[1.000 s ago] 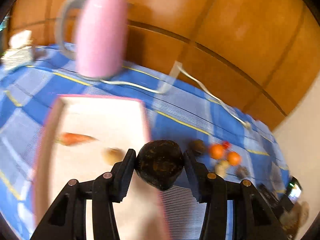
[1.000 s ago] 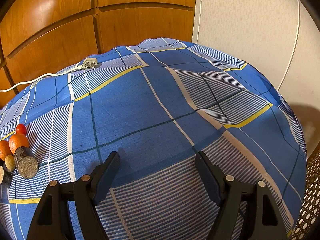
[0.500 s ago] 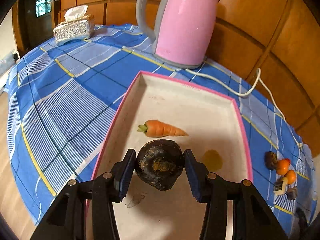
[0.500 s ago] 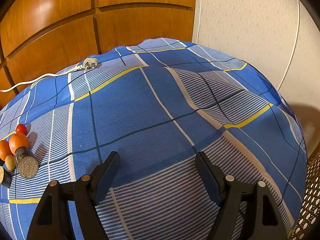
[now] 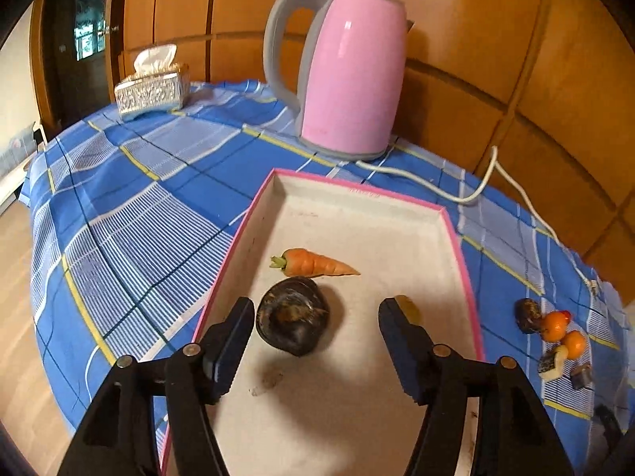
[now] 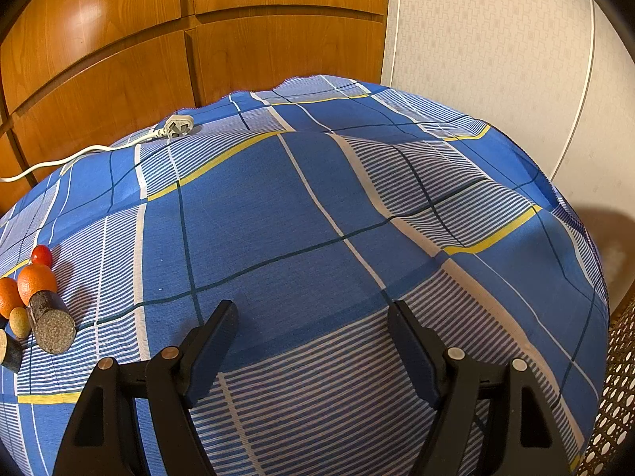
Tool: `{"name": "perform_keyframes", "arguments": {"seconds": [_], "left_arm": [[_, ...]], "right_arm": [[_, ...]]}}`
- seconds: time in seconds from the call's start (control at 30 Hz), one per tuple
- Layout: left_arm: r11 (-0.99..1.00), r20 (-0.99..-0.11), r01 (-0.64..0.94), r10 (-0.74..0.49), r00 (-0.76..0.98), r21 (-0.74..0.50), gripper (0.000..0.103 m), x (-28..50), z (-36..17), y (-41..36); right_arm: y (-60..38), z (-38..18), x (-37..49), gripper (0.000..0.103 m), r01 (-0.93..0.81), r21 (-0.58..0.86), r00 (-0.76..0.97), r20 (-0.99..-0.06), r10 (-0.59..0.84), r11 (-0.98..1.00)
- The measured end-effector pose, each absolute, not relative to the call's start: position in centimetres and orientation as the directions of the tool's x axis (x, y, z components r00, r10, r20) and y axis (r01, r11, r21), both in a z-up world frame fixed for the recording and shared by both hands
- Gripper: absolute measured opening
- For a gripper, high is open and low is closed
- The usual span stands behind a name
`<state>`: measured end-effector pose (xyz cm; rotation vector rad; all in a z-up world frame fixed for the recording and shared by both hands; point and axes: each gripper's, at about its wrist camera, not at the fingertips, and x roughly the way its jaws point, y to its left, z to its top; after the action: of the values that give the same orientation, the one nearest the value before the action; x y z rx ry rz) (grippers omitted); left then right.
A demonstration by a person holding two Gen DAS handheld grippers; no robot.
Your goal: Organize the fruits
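Where blue plaid tablecloth (image 5: 131, 198) meets wood panelling (image 5: 476, 39), the left gripper (image 5: 315, 317) tilts over the tray (image 5: 460, 234), jaws just opening off a dark fruit (image 5: 293, 323); the right gripper (image 6: 313, 333) hovers wide, empty.

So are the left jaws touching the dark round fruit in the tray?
Apart. The left wrist view shows the left gripper open, its jaws having just been opening, gaps either side of the dark fruit in the tray.

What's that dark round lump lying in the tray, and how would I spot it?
Start at the pink kettle; just in front of it lies a shallow white tray with a pink rim. Inside, near the carrot, sits the dark lump, between the open fingers of the left claw. It is the only blackish-brown, rounded thing there, with a hollowed, orange-flecked top.
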<state>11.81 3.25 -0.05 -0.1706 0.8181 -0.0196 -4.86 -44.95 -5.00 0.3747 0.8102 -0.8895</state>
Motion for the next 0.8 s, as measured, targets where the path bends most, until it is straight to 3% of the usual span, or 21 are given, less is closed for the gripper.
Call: {"name": "perform_keyframes", "arguments": {"seconds": [0.07, 0.3, 0.37, 0.8], "left_arm": [[0.986, -0.710, -0.048, -0.082, 0.699, -0.162, 0.076, 11.0, 0.4, 3.2], [0.986, -0.689, -0.043, -0.080, 0.721, -0.160, 0.081, 8.9, 1.3, 3.3], [0.986, -0.689, -0.047, -0.079, 0.720, -0.162, 0.087, 8.4, 1.3, 3.4], [0.983, -0.668, -0.083, -0.051, 0.742, -0.166, 0.095, 3.8, 0.8, 5.9]], "right_arm": [[-44.9, -5.0, -4.8, 0.079, 0.805, -0.032, 0.367, -0.758, -0.539, 0.593], [-44.9, -5.0, -4.8, 0.079, 0.805, -0.032, 0.367, -0.758, -0.540, 0.593], [-44.9, -5.0, -4.8, 0.079, 0.805, -0.032, 0.367, -0.758, -0.540, 0.593], [-44.9, -5.1, -4.9, 0.079, 0.805, -0.032, 0.368, -0.757, -0.540, 0.593]]}}
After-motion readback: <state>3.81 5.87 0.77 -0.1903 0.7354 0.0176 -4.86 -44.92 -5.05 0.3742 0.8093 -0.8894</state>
